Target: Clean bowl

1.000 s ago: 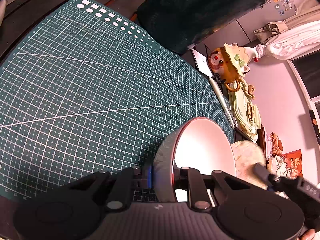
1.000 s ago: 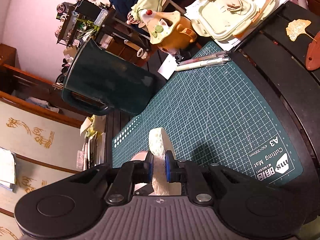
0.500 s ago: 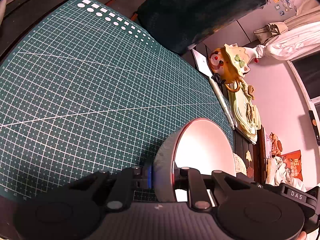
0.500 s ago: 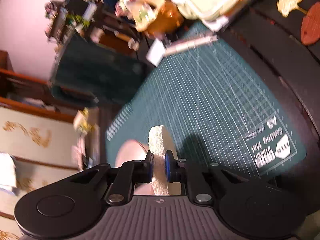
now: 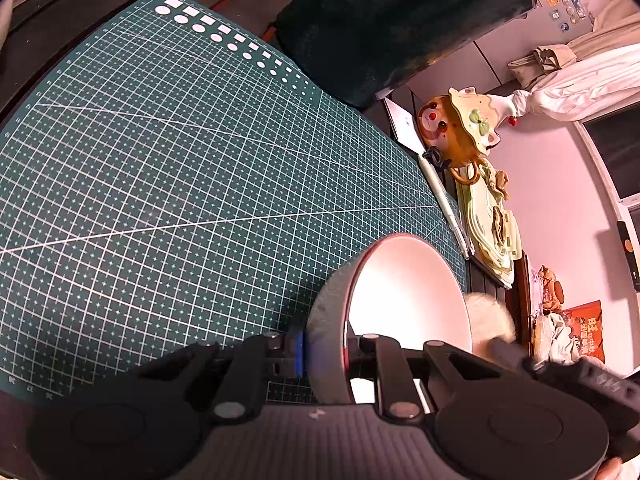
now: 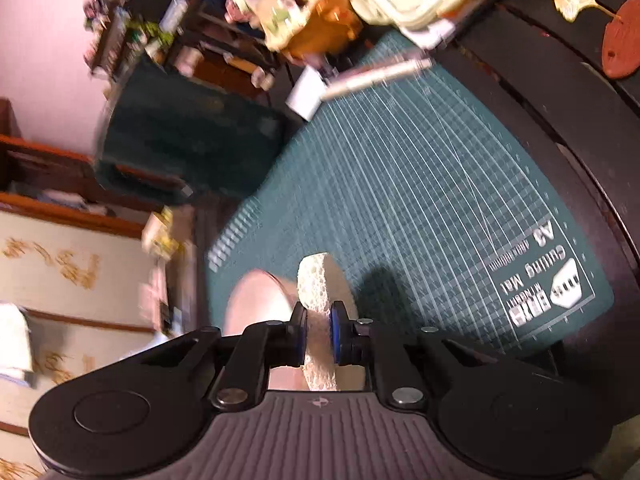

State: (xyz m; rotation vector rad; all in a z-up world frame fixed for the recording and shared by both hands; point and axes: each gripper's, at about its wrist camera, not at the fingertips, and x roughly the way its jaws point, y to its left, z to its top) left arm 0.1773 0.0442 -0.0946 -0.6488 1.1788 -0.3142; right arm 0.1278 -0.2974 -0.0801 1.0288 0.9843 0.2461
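Note:
A bowl (image 5: 404, 296), pale inside with a grey outside and a reddish rim, is held tilted on its side above the green cutting mat (image 5: 180, 168). My left gripper (image 5: 325, 350) is shut on the bowl's rim. In the left wrist view the pale sponge (image 5: 490, 320) shows blurred at the bowl's right edge, with the other gripper's black body behind it. In the right wrist view my right gripper (image 6: 319, 334) is shut on the white sponge (image 6: 318, 292), and the bowl (image 6: 260, 304) lies just left of it.
A large dark green jug (image 5: 400, 20) stands at the mat's far edge. Beside the mat lie pens (image 5: 444, 204), an orange bear-shaped pot (image 5: 456, 132) and stacked pale green lids (image 5: 492, 228). A leaf ornament and a red coaster (image 6: 624, 40) sit on the dark table.
The right gripper has swung with the sponge, dropping out of the left view and coming back at the bowl's right edge; its view is now blurred. The left gripper and bowl have held still.

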